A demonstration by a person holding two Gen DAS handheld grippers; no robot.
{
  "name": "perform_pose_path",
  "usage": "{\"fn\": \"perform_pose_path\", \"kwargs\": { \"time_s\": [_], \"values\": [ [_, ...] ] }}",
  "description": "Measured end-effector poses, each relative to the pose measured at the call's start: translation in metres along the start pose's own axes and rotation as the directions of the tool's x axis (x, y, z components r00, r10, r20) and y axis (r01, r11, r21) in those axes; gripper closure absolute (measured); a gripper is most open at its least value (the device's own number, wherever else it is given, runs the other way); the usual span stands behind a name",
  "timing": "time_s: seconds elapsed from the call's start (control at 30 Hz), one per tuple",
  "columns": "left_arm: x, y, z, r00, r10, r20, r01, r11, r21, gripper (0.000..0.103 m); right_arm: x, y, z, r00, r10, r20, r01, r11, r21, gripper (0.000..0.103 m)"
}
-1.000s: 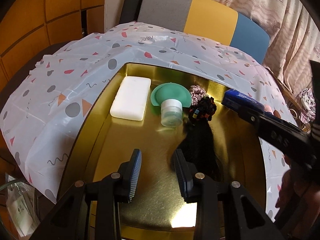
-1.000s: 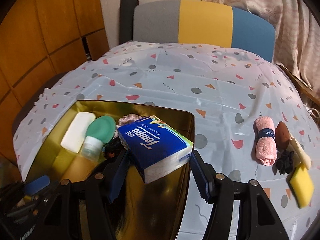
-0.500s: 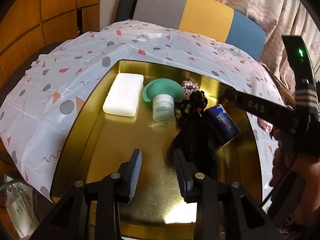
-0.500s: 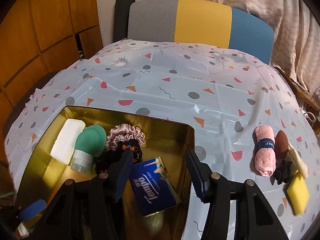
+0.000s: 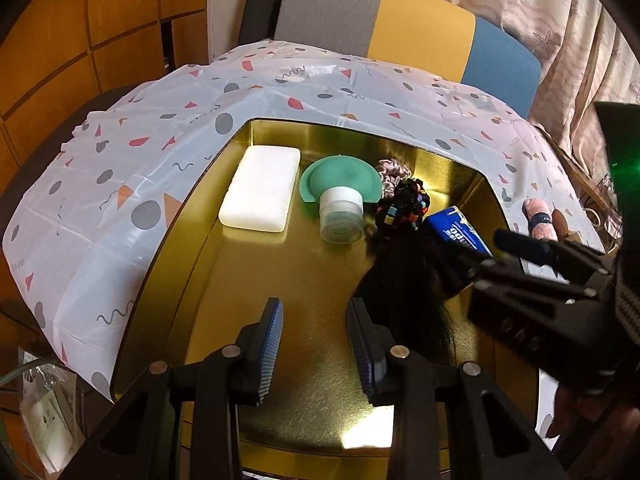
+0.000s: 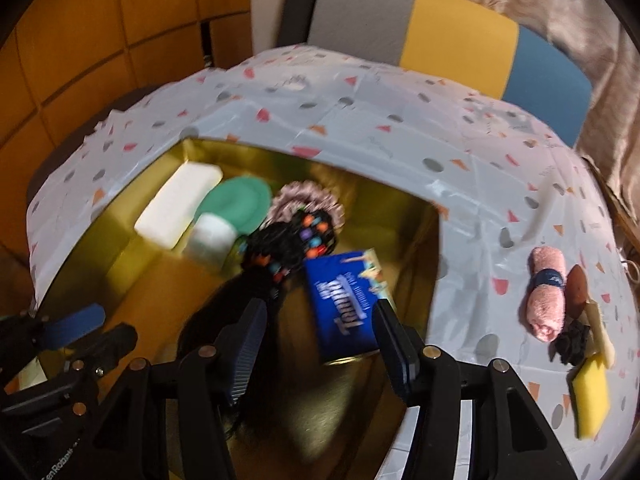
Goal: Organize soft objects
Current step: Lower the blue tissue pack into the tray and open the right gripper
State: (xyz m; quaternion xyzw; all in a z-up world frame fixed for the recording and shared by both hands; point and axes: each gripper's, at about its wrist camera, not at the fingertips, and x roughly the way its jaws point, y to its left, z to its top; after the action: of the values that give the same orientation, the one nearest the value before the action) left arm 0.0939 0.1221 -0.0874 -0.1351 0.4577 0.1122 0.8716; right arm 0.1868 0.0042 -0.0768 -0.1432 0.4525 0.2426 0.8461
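On the patterned tablecloth (image 5: 120, 184) we see the gold tray (image 5: 188, 280) holding a white block (image 5: 260, 188), a green bottle (image 5: 340, 200), a beaded black hair tie (image 6: 296, 244) and the blue tissue pack (image 6: 344, 304). Our left gripper (image 5: 314, 340) hovers with jaws apart, empty. Our right gripper (image 6: 320, 344) sits just above the pack, jaws apart, not gripping it. A pink towel roll (image 6: 546, 296) and yellow sponge (image 6: 592, 392) lie outside the tray.
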Motion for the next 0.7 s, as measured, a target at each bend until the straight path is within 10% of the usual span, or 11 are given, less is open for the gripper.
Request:
{"fn": "perform_pose_path", "kwargs": {
  "time_s": [0.47,0.7],
  "values": [
    [0.000,0.002,0.001,1.000,0.016,0.003,-0.016,1.000,-0.006,0.070,0.032,0.007,0.014,0.996,0.017,-0.087,-0.018,1.000,-0.003,0.047],
    [0.000,0.005,0.002,1.000,-0.020,0.005,0.020,0.999,-0.027,0.070,-0.020,-0.025,0.025,0.992,0.091,0.092,-0.101,0.988,0.114,0.047]
  ]
}}
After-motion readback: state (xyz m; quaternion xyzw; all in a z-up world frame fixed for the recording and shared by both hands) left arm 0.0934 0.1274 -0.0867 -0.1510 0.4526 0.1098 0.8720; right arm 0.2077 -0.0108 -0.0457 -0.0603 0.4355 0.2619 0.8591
